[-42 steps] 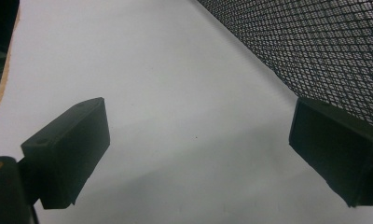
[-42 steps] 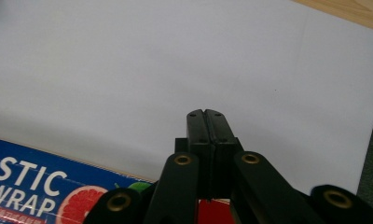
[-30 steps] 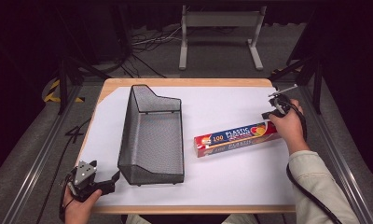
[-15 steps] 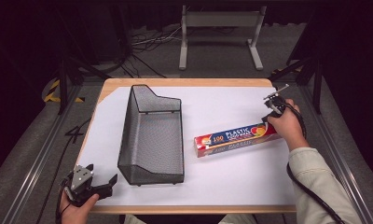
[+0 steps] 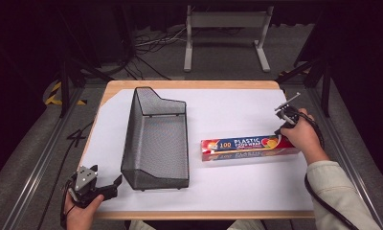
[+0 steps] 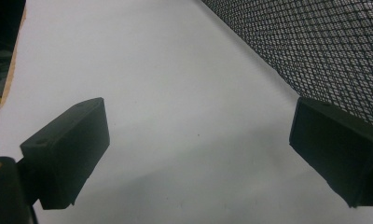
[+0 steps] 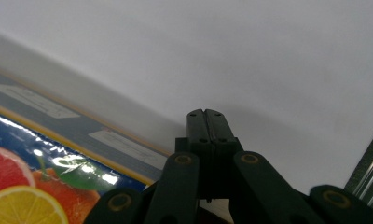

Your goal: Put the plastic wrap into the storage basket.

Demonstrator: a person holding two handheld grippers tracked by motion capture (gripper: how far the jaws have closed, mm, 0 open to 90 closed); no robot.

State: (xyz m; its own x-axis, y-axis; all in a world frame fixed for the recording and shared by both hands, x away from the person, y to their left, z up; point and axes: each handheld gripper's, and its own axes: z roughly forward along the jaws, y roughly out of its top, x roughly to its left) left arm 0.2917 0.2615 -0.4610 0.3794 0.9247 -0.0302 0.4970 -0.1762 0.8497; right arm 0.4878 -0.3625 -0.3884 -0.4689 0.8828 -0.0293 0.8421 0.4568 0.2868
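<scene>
High view: wire mesh basket (image 5: 156,139) left of centre on the white table (image 5: 237,187), plastic wrap box (image 5: 249,147) centre right, left gripper (image 5: 96,184) lower left, right gripper (image 5: 287,117) at the box's right end. Left gripper view: jaws wide apart, empty, mesh upper right. Right gripper view: jaws closed on nothing, box (image 7: 44,154) lower left; pressing on shut would likely shove the box askew.

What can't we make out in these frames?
- Right end of the wrap box: high view, covered by the right hand.
- Small print on the box: high view, too small; right gripper view, cut off by the edge.
- Mesh basket: left gripper view, cut off at the top-right corner.
</scene>
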